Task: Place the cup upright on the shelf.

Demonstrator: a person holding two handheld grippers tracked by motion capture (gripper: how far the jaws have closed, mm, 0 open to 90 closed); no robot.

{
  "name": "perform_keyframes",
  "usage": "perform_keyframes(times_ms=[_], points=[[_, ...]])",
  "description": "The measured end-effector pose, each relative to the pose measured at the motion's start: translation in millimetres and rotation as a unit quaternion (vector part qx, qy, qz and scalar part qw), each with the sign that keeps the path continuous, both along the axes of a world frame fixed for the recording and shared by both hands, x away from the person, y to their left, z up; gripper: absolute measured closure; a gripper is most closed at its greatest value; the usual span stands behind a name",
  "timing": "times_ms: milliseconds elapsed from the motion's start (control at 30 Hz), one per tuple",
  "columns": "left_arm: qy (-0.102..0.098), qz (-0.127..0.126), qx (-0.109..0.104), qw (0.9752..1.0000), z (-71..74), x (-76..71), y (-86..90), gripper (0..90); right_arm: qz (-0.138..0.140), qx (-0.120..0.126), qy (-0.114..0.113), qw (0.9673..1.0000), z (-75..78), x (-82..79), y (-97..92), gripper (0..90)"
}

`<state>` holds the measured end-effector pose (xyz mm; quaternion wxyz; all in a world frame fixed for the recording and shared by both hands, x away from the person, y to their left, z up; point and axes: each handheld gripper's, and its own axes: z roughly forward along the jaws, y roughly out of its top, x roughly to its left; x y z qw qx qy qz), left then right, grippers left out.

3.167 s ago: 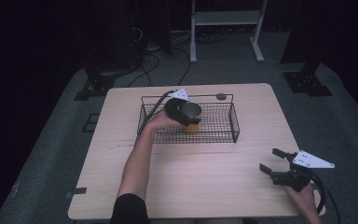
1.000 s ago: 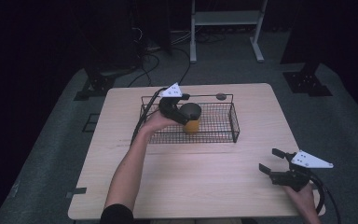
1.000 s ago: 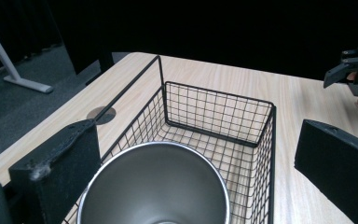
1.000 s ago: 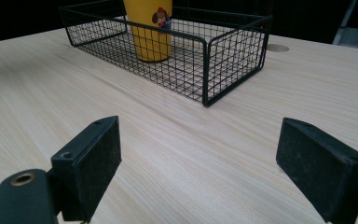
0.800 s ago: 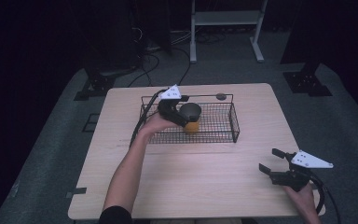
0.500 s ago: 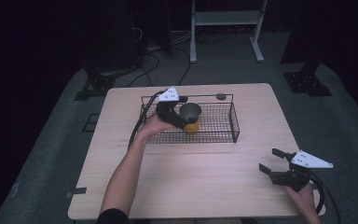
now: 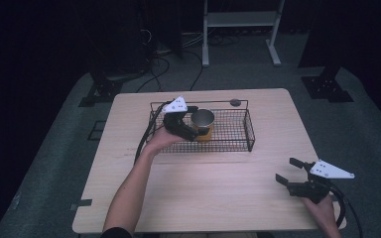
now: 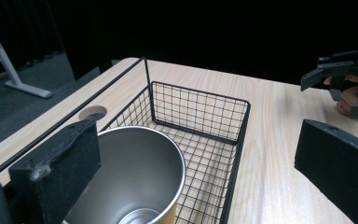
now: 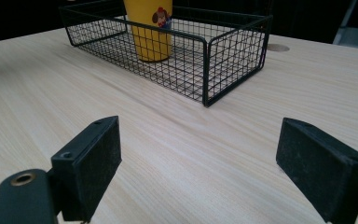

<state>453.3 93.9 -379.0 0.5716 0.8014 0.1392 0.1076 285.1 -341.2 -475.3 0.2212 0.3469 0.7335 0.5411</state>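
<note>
Basket (image 7: 228, 130) cup (image 7: 203, 119) between left tongs (image 7: 191, 121)

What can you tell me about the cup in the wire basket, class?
The cup is yellow outside with a small cartoon sticker, and bare shiny metal inside. It stands upright and empty on the floor of the black wire basket, towards its left end. The left tongs hang open around its rim, one jaw outside the basket.

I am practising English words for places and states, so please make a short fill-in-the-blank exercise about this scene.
1. The yellow cup stands inside the wire ____.
2. The cup stands ____, its open mouth facing up.
3. The left hand-held gripper has its jaws ____, with the cup's rim between them.
4. The right hand-held gripper is near the table's ____ edge.

Missing words: basket; upright; open; front
</note>
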Motion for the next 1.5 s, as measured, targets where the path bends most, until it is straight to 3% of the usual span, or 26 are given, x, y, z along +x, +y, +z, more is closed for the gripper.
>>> perform_keyframes(times_ms=[767, 1500], points=[[0.002, 0.011, -0.019, 0.9997, -11.7, -30.9, 17.0, 0.0, 0.0, -0.001, 0.001, 1.0, -0.1, 0.2, 0.1, 12.9], [0.014, 0.014, -0.015, 0.9997, -23.2, -56.1, 29.8, 0.0, 0.001, -0.003, 0.001, 1.0, -0.1, 0.1, 0.7, 12.9]])
